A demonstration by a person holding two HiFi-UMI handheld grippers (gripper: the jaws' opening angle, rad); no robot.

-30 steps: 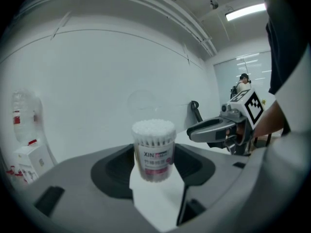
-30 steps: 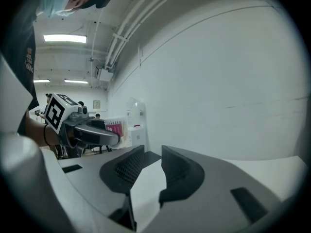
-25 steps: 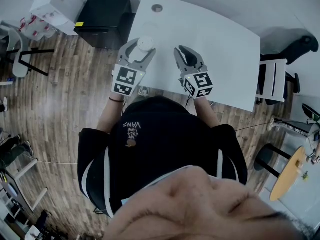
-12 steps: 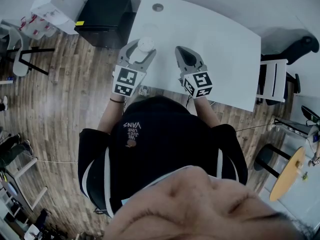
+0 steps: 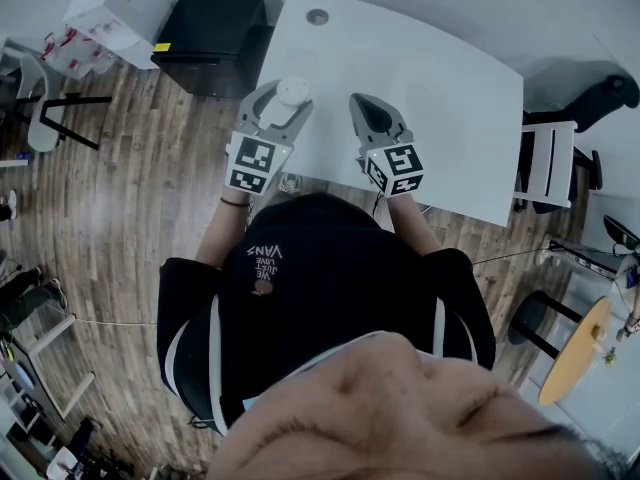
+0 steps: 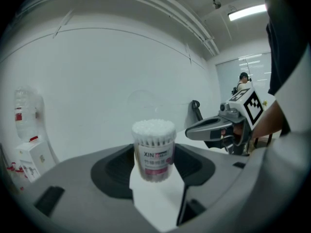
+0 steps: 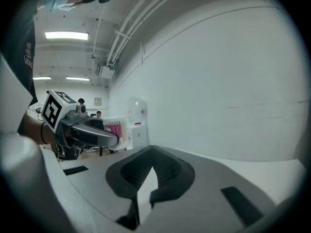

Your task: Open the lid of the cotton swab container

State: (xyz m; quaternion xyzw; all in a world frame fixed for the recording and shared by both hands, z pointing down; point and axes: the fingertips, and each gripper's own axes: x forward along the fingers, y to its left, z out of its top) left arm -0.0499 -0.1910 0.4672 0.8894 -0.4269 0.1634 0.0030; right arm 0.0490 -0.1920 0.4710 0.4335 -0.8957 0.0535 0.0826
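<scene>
The cotton swab container [image 5: 291,90] is a small clear tub packed with white swabs, standing on the white table [image 5: 450,98] near its left edge. My left gripper [image 5: 286,98] has its jaws on either side of it. In the left gripper view the container [image 6: 154,149] fills the gap between both pads, upright, its pink label facing me. To the right of it my right gripper [image 5: 369,110] hovers over the table with jaws shut and nothing in them. In the right gripper view its jaws [image 7: 146,178] meet over bare table.
A black cabinet [image 5: 205,43] stands off the table's left end, with white boxes [image 5: 110,8] beyond it. A round cable hole [image 5: 317,16] is at the table's far edge. A white chair [image 5: 545,158] sits at the right end. The floor is wood.
The right gripper's jaws have closed from partly open to shut. The left gripper and the container have stayed where they were.
</scene>
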